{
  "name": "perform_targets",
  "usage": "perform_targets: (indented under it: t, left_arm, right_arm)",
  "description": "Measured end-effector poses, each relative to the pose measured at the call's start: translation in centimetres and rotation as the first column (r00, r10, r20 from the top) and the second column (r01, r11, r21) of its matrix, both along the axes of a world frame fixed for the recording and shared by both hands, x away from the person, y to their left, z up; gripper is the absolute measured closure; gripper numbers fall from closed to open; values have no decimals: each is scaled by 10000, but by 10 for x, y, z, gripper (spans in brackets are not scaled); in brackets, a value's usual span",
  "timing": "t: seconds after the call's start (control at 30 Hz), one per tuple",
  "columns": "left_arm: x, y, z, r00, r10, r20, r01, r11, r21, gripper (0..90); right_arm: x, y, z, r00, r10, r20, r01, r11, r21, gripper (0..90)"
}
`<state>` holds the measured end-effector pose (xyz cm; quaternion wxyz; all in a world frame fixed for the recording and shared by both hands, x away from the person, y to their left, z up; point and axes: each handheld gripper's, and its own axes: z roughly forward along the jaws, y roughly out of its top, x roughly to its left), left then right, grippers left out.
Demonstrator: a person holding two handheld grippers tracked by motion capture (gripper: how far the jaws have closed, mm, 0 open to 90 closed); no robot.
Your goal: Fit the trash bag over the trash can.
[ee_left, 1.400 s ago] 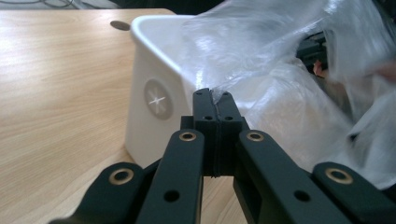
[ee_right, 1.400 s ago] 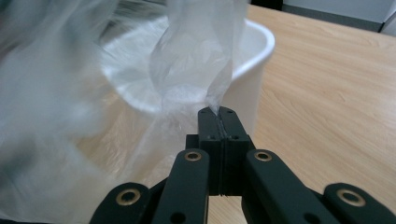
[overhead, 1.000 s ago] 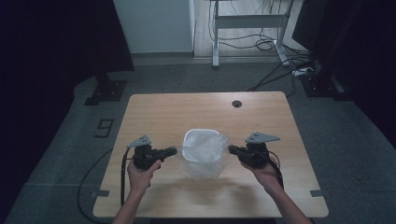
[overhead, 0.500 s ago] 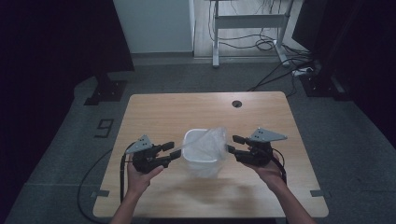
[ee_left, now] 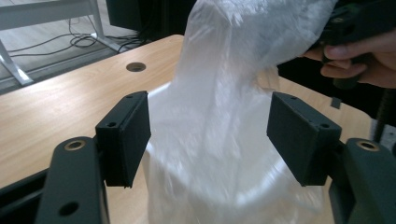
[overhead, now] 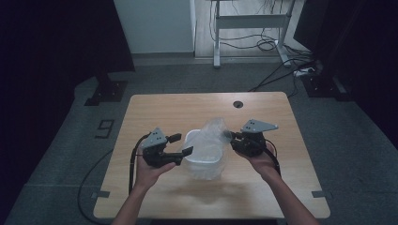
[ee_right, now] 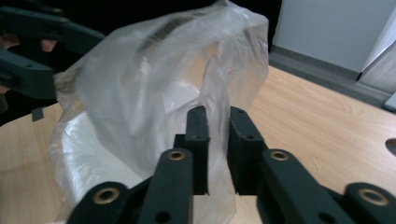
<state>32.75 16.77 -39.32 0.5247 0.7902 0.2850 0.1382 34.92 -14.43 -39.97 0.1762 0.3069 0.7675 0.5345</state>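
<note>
Clear plastic bag (overhead: pixel 212 140), thin, crinkled and cloudy, draped in and over a white round container (overhead: pixel 202 154) near the middle of the pale wooden table (overhead: pixel 155 110), one side pulled up into a peak. Right gripper (overhead: pixel 233 136), jaws just closing, nearly together, pinching a fold of the film at that raised edge. Left gripper (overhead: pixel 181 145), jaws just opening, spread wide on either side of the bag, black flat pads (ee_left: pixel 125 136) apart from it, gripping nothing. Round cable hole (overhead: pixel 238 104) farther back in the table.
</note>
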Motion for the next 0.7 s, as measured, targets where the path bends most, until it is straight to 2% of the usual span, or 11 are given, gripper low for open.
perform_targets:
  t: [0.13,0.23,0.3,0.37,0.43,0.53,0.63,0.7]
  left_arm:
    - [10,-11,4,9999,-153,4,152,9993,350,379]
    - [18,-17,4,9996,-173,-228,185,9985,508,615]
    - [26,-16,4,9975,-298,-634,314,9992,242,766]
    - [35,-12,2,9944,-295,-1017,280,9995,-163,857]
    - [43,-5,0,9919,-135,-1263,69,9986,-530,885]
    - [54,7,-6,9846,30,-1751,-212,9945,-1023,893]
    - [62,16,-14,9777,88,-2101,-375,9904,-1330,893]
    - [66,20,-19,9732,167,-2293,-497,9890,-1391,893]
  right_arm:
    - [0,4,3,9999,61,156,-61,10000,-19,867]
    - [1,6,5,9997,86,232,-84,9999,-115,883]
    - [2,7,6,9997,64,239,-60,9998,-172,888]
    - [4,5,4,9998,-78,164,82,9997,-221,890]
    - [7,3,2,9997,-253,-12,252,9995,-175,890]
    - [12,-2,-3,9980,-609,-186,604,9978,-283,891]
    - [19,-5,-11,9956,-811,-475,801,9965,-226,891]
    - [23,-6,-16,9937,-938,-613,926,9954,-230,891]
